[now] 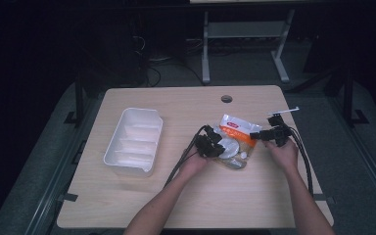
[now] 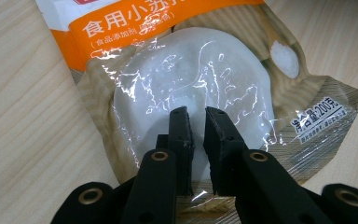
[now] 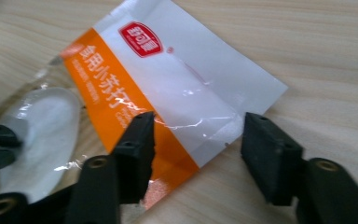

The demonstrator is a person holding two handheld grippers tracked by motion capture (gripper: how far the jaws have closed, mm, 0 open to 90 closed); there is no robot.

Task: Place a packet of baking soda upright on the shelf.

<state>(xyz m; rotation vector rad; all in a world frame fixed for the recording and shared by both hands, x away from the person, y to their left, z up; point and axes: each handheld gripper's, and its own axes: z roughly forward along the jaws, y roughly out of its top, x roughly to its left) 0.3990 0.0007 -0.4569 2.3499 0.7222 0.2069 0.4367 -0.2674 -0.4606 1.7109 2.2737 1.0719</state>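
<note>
Left gripper view shows your left gripper (image 2: 198,114) nearly closed, pinning the powder pouch (image 2: 191,79) flat — likely steadying it — while your right gripper (image 3: 198,128) straddles its sealed end, jaws open.

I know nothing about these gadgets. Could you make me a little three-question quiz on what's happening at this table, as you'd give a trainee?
1. True or false: the white tray sits to the left of the bag.
2. Which gripper has its fingers spread wide at the bag's white top edge? A) left gripper B) right gripper
3. Fill in: the band with printed characters across the bag is coloured ____.

Key:
1. True.
2. B; the left one's fingers stand close together over the bag's clear window, and whether they pinch the film is unclear.
3. Orange.
</note>
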